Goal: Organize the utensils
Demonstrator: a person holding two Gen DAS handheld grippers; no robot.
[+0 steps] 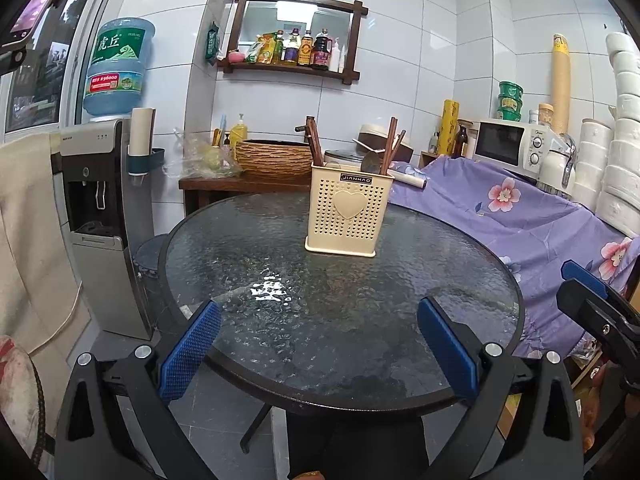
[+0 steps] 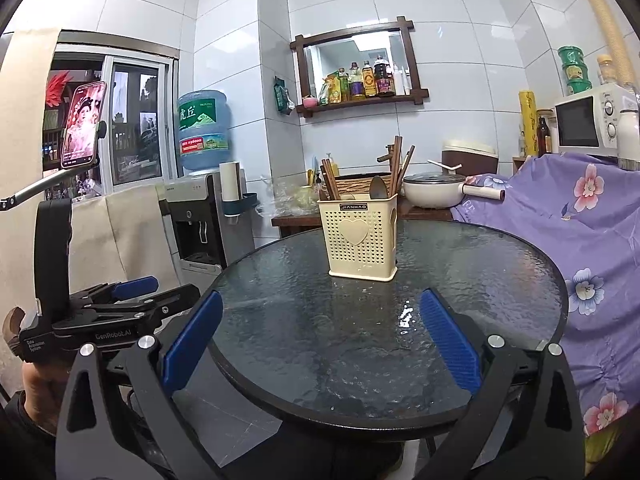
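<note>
Both tongs are wide open and hold nothing: the left gripper (image 1: 320,344) and right gripper (image 2: 320,340) hang over the table (image 1: 400,320)'s near edge. The utensil holder (image 1: 347,216) stands near the far edge.

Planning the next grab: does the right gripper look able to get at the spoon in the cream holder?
Probably yes. The right gripper is open and empty, and only bare glass table lies between it and the holder; the spoon sticks up above the rim beside chopsticks.
</note>
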